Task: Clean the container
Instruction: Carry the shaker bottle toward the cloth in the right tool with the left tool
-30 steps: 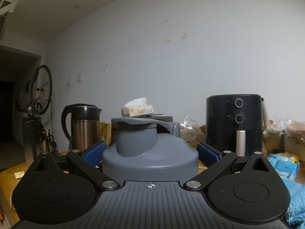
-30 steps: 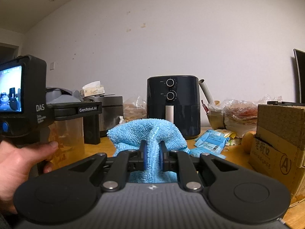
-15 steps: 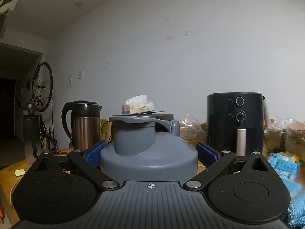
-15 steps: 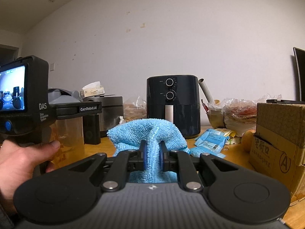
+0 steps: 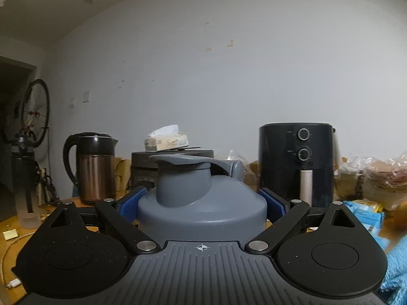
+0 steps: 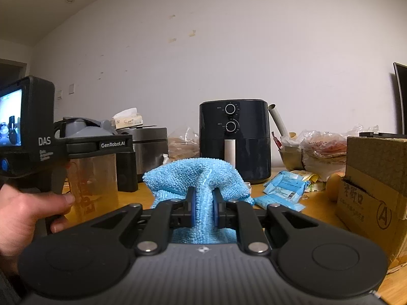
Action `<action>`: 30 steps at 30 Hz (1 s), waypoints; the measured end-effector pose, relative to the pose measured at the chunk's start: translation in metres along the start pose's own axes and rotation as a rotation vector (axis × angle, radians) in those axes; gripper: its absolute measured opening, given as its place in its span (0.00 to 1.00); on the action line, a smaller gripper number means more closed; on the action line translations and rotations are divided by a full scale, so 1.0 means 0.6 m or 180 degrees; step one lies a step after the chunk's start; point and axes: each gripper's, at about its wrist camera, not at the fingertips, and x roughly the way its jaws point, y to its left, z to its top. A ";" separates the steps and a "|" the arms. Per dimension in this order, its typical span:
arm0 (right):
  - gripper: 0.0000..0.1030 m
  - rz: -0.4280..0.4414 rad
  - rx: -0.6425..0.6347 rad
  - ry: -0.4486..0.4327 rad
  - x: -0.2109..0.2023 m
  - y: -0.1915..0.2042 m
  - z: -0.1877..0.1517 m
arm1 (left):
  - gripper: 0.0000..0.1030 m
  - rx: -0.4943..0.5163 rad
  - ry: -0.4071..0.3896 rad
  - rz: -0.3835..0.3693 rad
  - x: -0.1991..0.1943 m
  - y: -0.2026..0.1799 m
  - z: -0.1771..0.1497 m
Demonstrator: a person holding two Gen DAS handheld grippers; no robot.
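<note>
A container with a grey flip-top lid [image 5: 201, 203] fills the middle of the left wrist view, and my left gripper [image 5: 202, 204] is shut on it just under the lid. The right wrist view shows the same container [image 6: 91, 178] from the side: clear amber body, grey lid, upright at the left, clamped in the left gripper's body, which a hand [image 6: 28, 216] holds. My right gripper [image 6: 203, 207] is shut on a bunched blue microfibre cloth [image 6: 198, 178], to the right of the container and apart from it.
On the wooden table [image 6: 315, 206] stand a black air fryer [image 6: 235, 137], a kettle [image 5: 92, 166], a dark cooker with a tissue box on top [image 5: 166, 142], blue packets [image 6: 285, 188] and food bags. A cardboard box [image 6: 374, 185] sits close at the right.
The left gripper and the container have shifted slightly: the background sits lower and more to the right in its view. The right gripper and cloth have stayed still.
</note>
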 end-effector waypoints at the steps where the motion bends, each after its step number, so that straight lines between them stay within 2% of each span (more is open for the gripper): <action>1: 0.08 0.0008 -0.0008 0.0007 0.001 0.001 0.000 | 0.92 0.0001 -0.0004 -0.0037 0.000 0.002 0.000; 9: 0.08 0.0085 -0.0074 0.0062 0.006 0.012 -0.002 | 0.92 -0.0004 0.0017 -0.0346 0.006 0.023 0.000; 30: 0.08 0.0540 -0.0178 0.0088 0.011 0.067 -0.005 | 0.92 0.0019 0.0062 -0.1212 0.029 0.077 -0.006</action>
